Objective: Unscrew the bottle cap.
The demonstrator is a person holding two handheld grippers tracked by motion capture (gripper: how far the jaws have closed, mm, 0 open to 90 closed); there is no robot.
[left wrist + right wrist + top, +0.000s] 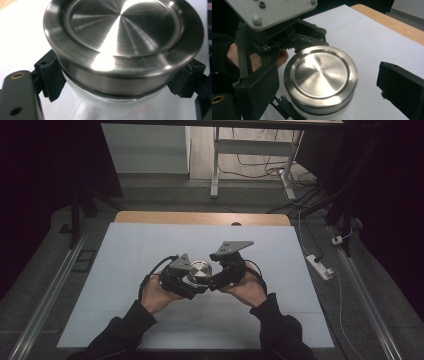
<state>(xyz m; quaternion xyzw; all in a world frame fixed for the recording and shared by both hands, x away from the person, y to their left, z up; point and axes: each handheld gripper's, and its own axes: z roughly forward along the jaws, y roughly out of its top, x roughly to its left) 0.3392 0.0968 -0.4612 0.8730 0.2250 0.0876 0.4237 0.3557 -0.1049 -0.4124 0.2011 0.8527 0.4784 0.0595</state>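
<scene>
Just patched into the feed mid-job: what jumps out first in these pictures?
The shiny round steel lid on a white jar, mid-table between both hands, catches the light. The left gripper has its black jaws set on either side of the jar just below the lid. The right gripper is open, with its jaws well apart around the lid, on a pale sheet covering the wooden table.

**A lab-style recording station**

The place looked like a lab or test workspace, not a home. A wooden table (pixel 200 217) carried a plain white sheet (pixel 150 250) and was hemmed by dark curtains (pixel 45 165). Metal rails (pixel 55 290) ran along the grey floor on both sides. Loose cables (pixel 260 167) and a white power strip (pixel 320 266) lay behind, near a height-frame desk's legs (pixel 216 165).
</scene>
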